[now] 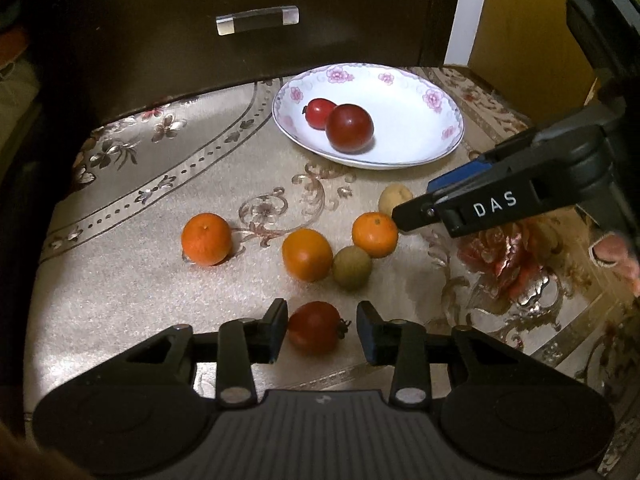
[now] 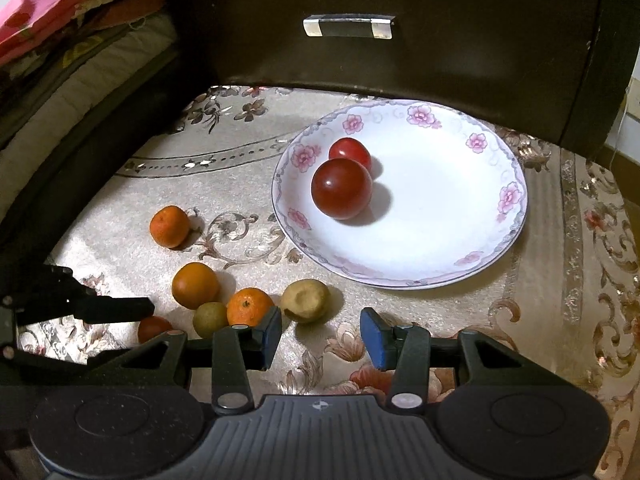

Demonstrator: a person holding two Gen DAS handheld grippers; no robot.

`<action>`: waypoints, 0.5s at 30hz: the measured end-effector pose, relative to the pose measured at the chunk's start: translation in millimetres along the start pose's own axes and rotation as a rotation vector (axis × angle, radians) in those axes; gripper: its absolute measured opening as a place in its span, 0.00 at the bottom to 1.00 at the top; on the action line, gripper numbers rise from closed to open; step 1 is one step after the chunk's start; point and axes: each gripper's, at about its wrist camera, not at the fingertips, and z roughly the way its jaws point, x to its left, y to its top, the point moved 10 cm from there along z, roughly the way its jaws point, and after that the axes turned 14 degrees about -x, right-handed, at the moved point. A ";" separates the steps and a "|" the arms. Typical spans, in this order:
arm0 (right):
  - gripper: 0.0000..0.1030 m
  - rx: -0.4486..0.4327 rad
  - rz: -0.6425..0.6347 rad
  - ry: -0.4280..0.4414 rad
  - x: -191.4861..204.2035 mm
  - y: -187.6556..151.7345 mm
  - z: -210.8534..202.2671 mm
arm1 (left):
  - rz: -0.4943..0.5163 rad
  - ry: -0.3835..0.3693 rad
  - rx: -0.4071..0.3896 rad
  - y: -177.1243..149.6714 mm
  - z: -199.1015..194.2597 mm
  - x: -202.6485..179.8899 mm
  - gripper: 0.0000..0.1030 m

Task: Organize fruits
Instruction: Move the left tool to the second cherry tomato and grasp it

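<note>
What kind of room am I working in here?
Likely a bedroom at home: folded bedding is stacked at left, a dark drawer unit stands behind, and a floral cloth covers the surface under the plate.

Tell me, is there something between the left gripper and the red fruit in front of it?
Nothing visible. The left gripper is open, and the red fruit already sits between its fingers on the tablecloth.

home bedroom | folded bedding (image 2: 72,40) | dark drawer cabinet (image 2: 400,32) | floral tablecloth (image 2: 560,280)
</note>
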 end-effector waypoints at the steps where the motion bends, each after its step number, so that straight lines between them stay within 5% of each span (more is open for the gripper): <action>1: 0.40 0.001 0.000 0.000 0.5 -0.4 0.9 | 0.001 0.000 0.003 -1.0 0.6 0.2 0.42; 15: 0.40 -0.012 -0.019 -0.002 4.3 1.2 13.4 | 0.003 -0.007 0.022 -7.9 3.6 -1.8 0.42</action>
